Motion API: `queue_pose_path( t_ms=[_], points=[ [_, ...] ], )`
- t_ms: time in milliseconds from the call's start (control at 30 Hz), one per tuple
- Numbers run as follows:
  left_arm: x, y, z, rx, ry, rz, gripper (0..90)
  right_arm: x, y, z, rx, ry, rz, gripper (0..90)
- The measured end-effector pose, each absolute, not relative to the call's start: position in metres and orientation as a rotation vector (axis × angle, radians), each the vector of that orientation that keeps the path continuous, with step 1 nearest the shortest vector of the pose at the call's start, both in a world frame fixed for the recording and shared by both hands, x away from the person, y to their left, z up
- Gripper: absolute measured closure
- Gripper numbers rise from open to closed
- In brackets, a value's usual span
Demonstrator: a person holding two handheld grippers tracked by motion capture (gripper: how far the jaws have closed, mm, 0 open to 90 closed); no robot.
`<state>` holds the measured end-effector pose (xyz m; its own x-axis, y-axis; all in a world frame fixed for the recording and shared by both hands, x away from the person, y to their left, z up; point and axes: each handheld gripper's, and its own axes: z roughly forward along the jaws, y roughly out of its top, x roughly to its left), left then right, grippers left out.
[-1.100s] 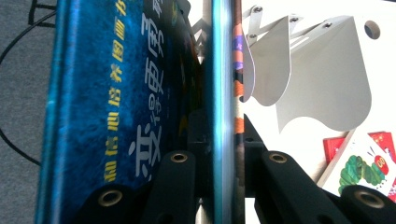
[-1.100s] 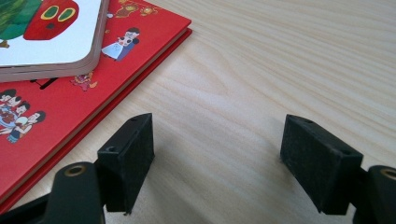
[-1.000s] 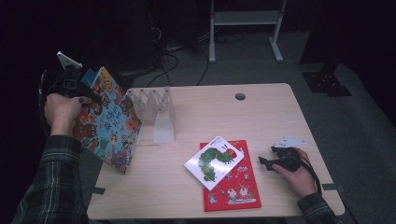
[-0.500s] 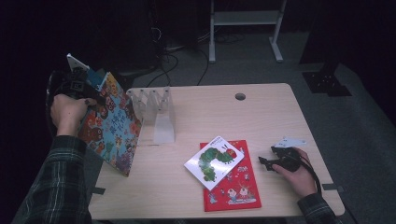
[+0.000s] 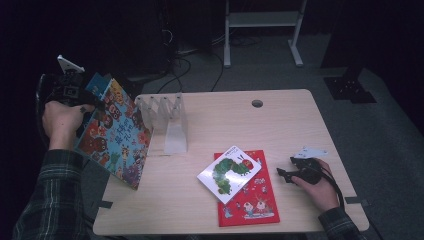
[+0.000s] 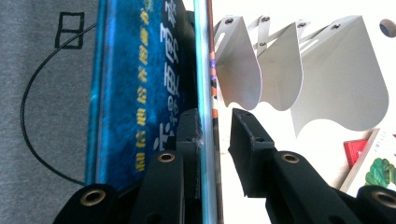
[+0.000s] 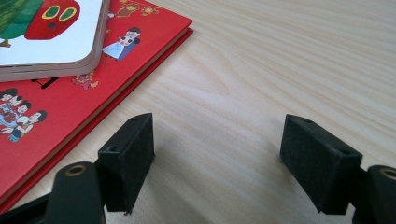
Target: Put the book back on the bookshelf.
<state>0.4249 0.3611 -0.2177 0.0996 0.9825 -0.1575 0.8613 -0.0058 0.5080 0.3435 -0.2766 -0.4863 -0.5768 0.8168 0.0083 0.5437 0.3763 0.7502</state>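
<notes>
My left gripper (image 5: 94,103) is shut on the top edge of a large colourful picture book (image 5: 114,136), which hangs tilted at the table's left edge. In the left gripper view the jaws (image 6: 215,116) straddle that book's thin edge, its blue cover (image 6: 135,93) to the left. A white slotted book rack (image 5: 167,120) stands just right of it, also seen as the rack's dividers (image 6: 327,79). My right gripper (image 5: 281,175) rests open on the table, its jaws (image 7: 219,135) wide apart over bare wood.
A white caterpillar book (image 5: 230,172) lies on a red book (image 5: 250,197) at the front middle, just left of the right gripper; both books (image 7: 46,42) (image 7: 56,112) show there. The wooden table (image 5: 280,125) has a cable hole (image 5: 257,103). Cables lie on the floor behind.
The left hand has shifted slightly left and the picture book has swung with it, its lower corner a little nearer the front. The right gripper has stayed still.
</notes>
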Motion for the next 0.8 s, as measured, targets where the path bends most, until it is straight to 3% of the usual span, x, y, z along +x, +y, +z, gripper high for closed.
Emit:
queue_pose_path(
  t_ms=[367, 633, 800],
  points=[
    [0.404, 0.372, -0.196, 1.847, 1.718, 0.356, 76.0, 0.343, -0.276, -0.486, 1.186, 2.277, 1.033, 25.1],
    [0.401, 0.356, -0.199, 1.897, 1.633, 0.311, 87.9, 0.343, -0.276, -0.486, 1.189, 2.277, 1.034, 25.1],
    [0.401, 0.342, -0.207, 1.926, 1.592, 0.294, 90.0, 0.343, -0.276, -0.486, 1.189, 2.277, 1.035, 25.0]
  ],
)
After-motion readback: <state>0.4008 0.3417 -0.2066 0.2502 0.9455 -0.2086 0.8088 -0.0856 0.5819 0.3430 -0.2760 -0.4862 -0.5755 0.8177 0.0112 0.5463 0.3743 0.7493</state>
